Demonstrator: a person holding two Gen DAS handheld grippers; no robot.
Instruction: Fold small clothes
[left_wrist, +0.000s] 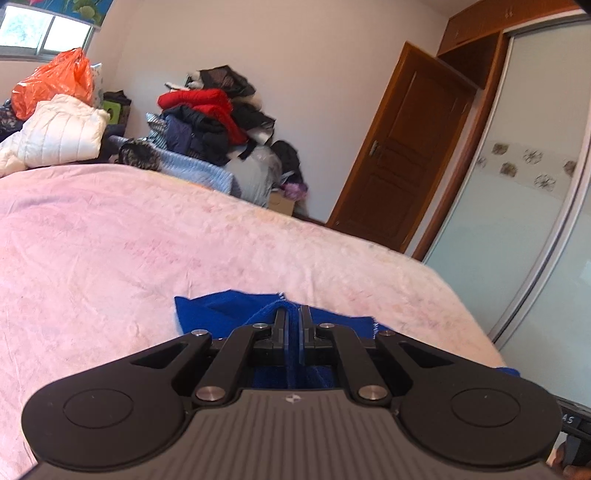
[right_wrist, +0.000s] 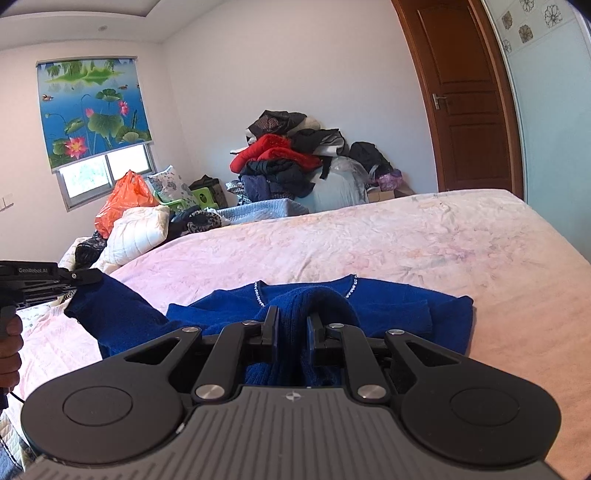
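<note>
Both claws — left claw (left_wrist: 293, 314), right claw (right_wrist: 291, 317) — pinch blue sweater (right_wrist: 388, 306) (lifted off pink bed (right_wrist: 406, 240)).

We see a royal-blue knitted sweater (right_wrist: 388, 306) whose neckline carries a thin line of small silvery-white beads (right_wrist: 352, 286), lying on a pale pink bedspread (right_wrist: 369, 240) mottled with faint peach and lilac blotches. Both matte black two-finger grippers (left_wrist: 294, 319) (right_wrist: 291, 321) show silver rivets and a grey ribbed body. On the far left wall hangs a roller blind (right_wrist: 92, 110) printed with pink lotus flowers and green leaves on bright blue water. Below it sit a glossy orange plastic bag (right_wrist: 123, 201) and a cream quilted jacket (right_wrist: 136, 230). The far clothes heap (right_wrist: 288, 162) mixes red, black and navy. At right, the panelled wooden door (right_wrist: 465, 92) is reddish brown.
</note>
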